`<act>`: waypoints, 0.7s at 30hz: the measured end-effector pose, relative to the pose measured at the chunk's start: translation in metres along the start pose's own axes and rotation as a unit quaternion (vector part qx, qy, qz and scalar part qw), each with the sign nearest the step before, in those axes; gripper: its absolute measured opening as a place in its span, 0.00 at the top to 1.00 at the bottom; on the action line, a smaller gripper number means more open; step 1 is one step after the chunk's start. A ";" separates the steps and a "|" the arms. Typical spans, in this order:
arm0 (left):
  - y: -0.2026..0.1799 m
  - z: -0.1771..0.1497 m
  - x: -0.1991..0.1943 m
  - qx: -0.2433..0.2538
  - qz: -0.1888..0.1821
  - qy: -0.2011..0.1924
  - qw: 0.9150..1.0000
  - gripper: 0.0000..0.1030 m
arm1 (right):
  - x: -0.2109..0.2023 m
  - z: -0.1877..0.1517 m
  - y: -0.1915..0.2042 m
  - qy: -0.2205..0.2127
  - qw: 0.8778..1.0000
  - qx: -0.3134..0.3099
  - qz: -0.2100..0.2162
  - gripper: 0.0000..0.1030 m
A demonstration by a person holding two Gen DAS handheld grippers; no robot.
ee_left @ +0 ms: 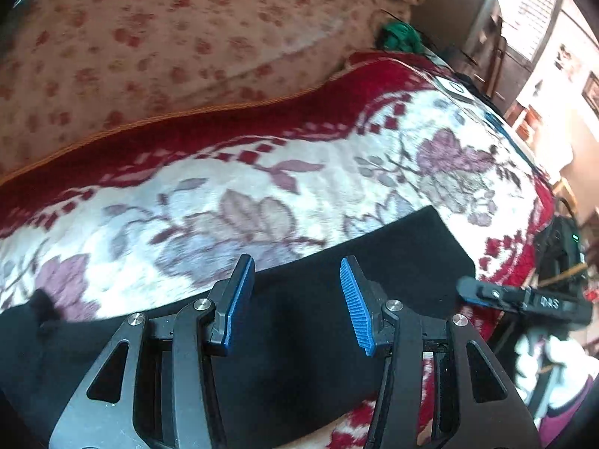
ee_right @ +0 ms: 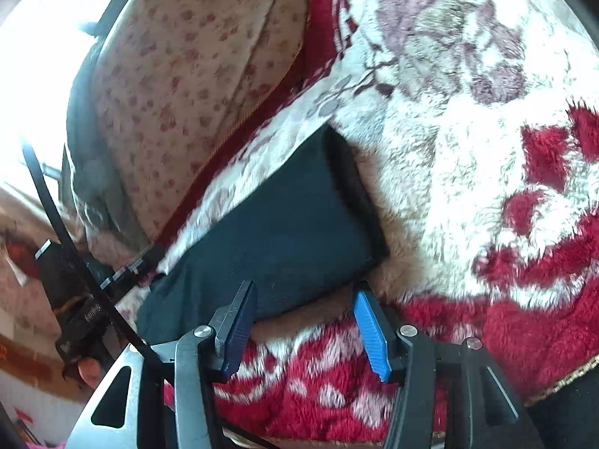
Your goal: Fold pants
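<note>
The black pants (ee_left: 292, 321) lie folded into a flat band on a red and white floral blanket (ee_left: 232, 187). My left gripper (ee_left: 297, 273) is open and empty just above the pants, near their far edge. The right gripper (ee_left: 475, 293) shows at the pants' right end in the left wrist view. In the right wrist view the pants (ee_right: 277, 232) lie ahead as a folded rectangle, and my right gripper (ee_right: 305, 293) is open and empty over their near edge.
A pale flowered pillow or cover (ee_left: 168, 41) lies beyond the blanket, also in the right wrist view (ee_right: 187, 86). Something green (ee_left: 398, 37) sits at the far edge. The blanket (ee_right: 486, 187) drops off on the right side of the bed.
</note>
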State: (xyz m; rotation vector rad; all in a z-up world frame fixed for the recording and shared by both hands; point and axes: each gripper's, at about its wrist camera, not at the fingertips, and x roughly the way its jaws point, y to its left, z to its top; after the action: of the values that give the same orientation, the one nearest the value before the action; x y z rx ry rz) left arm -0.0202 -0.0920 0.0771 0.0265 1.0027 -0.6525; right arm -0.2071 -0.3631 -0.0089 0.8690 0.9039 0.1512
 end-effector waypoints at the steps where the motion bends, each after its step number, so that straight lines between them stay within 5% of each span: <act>1: 0.000 0.002 0.004 0.002 -0.010 0.005 1.000 0.54 | 0.002 0.003 -0.003 -0.004 1.000 0.007 0.007 0.51; 5: -0.005 0.011 0.016 0.033 -0.038 0.023 0.998 0.54 | 0.007 0.010 -0.015 -0.019 0.998 0.035 0.046 0.51; 7: -0.009 0.016 0.024 0.054 -0.057 0.035 0.996 0.43 | 0.005 0.010 -0.022 -0.025 0.997 0.042 0.063 0.55; 14: -0.026 0.045 0.059 0.090 -0.125 0.080 0.985 0.43 | 0.002 0.006 -0.030 -0.029 0.995 0.036 0.085 0.60; 18: -0.041 0.056 0.083 0.103 -0.171 0.125 0.972 0.43 | -0.001 0.003 -0.038 -0.032 0.993 0.046 0.104 0.62; 21: -0.051 0.057 0.100 0.124 -0.172 0.154 0.965 0.43 | -0.002 0.001 -0.040 -0.031 0.992 0.045 0.111 0.62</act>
State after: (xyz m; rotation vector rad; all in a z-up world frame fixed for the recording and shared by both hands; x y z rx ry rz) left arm 0.0339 -0.2007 0.0443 0.1822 1.2320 -1.1154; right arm -0.2161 -0.3908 -0.0358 1.0525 0.7590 0.2755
